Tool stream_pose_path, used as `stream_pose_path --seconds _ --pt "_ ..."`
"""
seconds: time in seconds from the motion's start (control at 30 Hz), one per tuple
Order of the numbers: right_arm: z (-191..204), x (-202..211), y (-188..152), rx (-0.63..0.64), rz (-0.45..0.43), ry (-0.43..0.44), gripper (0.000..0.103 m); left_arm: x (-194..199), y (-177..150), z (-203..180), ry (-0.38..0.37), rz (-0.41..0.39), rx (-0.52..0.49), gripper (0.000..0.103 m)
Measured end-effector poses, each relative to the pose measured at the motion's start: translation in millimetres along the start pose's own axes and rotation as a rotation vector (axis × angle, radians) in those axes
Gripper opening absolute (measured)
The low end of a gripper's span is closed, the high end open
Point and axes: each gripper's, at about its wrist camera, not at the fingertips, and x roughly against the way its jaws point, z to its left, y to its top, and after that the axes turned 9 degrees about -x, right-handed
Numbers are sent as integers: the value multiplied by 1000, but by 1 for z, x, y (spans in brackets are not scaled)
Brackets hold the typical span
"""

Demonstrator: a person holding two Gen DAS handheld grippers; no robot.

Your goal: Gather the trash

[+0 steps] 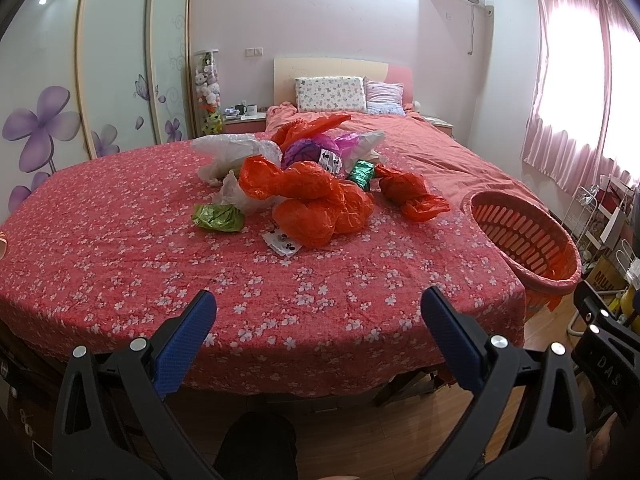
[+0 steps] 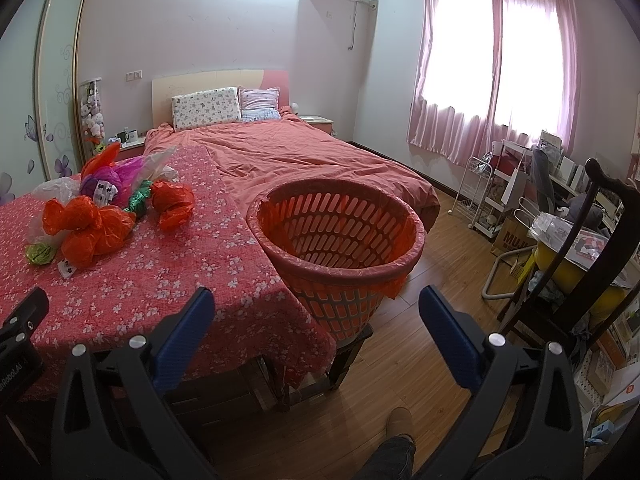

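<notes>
A heap of crumpled trash lies mid-table on the red flowered cloth [image 1: 120, 240]: a big orange plastic bag [image 1: 320, 204], a smaller orange bag [image 1: 408, 192], white bags [image 1: 232, 152], a purple wad [image 1: 304, 152], a green foil wrapper [image 1: 218, 218], a dark green foil piece [image 1: 362, 174] and a small printed card [image 1: 282, 242]. An orange slotted basket [image 2: 340, 236] with a red liner stands on a stool at the table's right corner. My left gripper [image 1: 318, 320] is open over the table's near edge, well short of the heap. My right gripper [image 2: 316, 316] is open just in front of the basket, nothing held.
Behind the table is a bed [image 2: 300, 156] with a pink cover and two pillows. A dark wooden chair [image 2: 592, 240], a white rack [image 2: 480, 192] and cluttered shelves stand at the right on the wood floor. The person's leg and shoe [image 2: 398, 428] show below. A wardrobe [image 1: 120, 60] lines the left wall.
</notes>
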Motion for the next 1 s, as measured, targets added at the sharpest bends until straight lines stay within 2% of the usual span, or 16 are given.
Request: stream_pose_path --seconds 0.17,0.43,0.63,0.73,1.0 --pt "5 -5 3 7 10 24 99 -10 0 8 15 0 8 101" --pt "56 -49 23 36 43 117 99 -32 13 47 33 23 62 101" --pt "102 -85 37 92 80 195 99 -51 24 75 100 42 78 101" --pt "126 -110 47 106 117 244 94 -59 28 87 130 60 77 101" --pt "157 -169 70 53 226 290 79 -82 36 114 114 82 102 101"
